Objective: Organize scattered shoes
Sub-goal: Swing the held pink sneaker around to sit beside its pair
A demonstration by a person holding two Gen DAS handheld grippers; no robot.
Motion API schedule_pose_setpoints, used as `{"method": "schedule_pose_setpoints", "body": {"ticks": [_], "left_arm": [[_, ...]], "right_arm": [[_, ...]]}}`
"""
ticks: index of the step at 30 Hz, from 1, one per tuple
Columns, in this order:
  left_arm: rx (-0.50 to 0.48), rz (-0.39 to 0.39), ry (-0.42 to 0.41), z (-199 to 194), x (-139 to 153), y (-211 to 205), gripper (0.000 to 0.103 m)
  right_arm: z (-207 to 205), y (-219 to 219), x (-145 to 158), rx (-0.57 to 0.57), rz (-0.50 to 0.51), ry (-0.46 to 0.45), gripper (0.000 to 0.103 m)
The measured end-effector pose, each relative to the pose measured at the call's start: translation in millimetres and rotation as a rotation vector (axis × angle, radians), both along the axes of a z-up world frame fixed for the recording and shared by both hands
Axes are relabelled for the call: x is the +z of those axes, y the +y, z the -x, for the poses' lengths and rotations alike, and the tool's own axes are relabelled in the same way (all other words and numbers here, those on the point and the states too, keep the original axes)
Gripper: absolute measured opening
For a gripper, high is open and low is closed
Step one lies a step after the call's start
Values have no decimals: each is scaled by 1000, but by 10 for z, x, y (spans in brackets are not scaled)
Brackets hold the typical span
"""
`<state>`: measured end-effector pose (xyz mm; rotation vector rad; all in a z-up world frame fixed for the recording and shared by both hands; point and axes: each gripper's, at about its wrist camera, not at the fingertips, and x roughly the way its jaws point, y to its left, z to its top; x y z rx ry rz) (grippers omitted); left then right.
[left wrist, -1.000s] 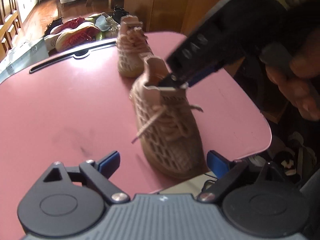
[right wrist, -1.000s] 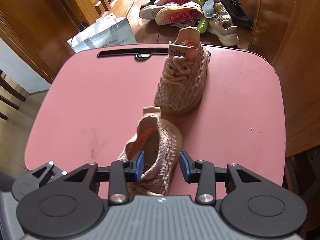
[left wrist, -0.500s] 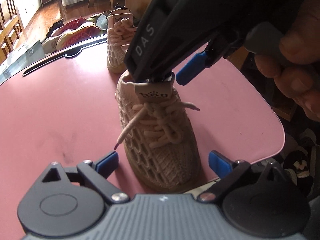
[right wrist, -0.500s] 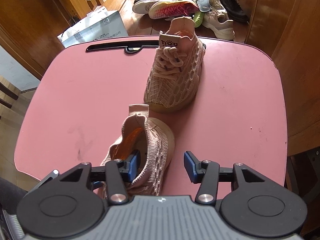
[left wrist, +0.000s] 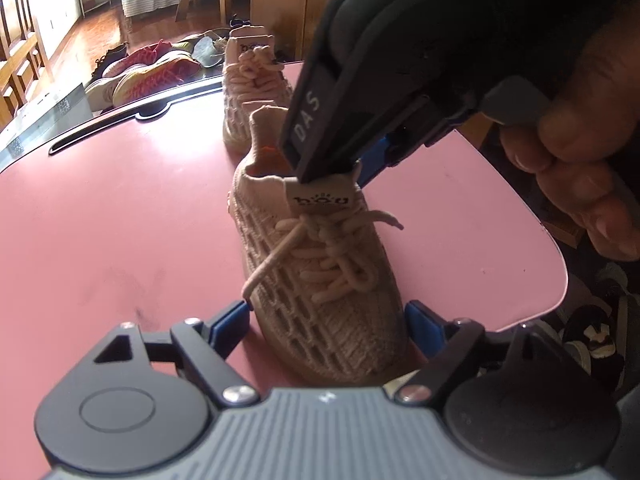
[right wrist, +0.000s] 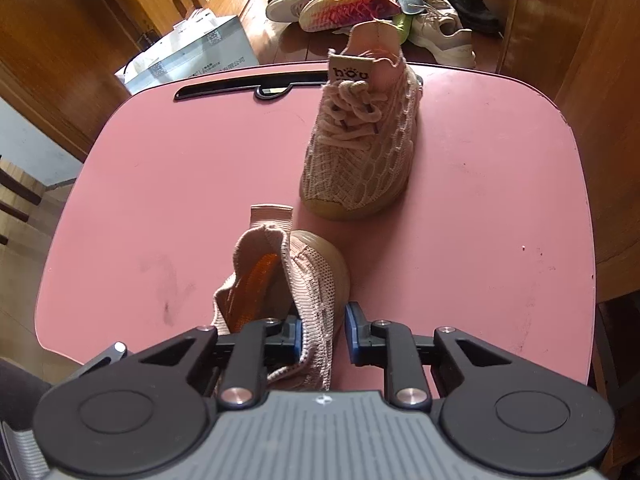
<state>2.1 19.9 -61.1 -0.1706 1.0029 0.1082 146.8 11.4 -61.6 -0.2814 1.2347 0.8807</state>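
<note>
Right gripper (right wrist: 322, 330) has slid deeper, one finger inside near shoe (left wrist: 320, 276) collar | jaws straddle collar wall, not clenched | left gripper (left wrist: 326, 320) spread around its toe | far shoe (right wrist: 360, 144) upright on counter (right wrist: 180, 184) | soft, light knit; hold collar.

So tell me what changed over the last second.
The right gripper pushed further over the near shoe's collar, one finger now inside, jaws not shut. The left gripper closed in around its toe. The far shoe and pink table stayed put.
</note>
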Motion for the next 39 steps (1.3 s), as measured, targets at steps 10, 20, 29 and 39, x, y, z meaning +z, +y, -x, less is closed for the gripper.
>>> {"method": "schedule_pose_setpoints", "body": {"ticks": [10,20,29,39], "left_arm": [[80,-6,-14,130,111,312,78],[104,-63,-22,-46,287,690,78],[31,-155,29,-566,339,994,78],[19,-120,47,-1067,195,1320,78]], "right_arm": [[66,249,133,25,-83,8,20],[-87,590,278,3,-180,-13,20],[-431,845,279,-67,-236,-20,20],[-802,1086,190,-110,-240,-49,20]]}}
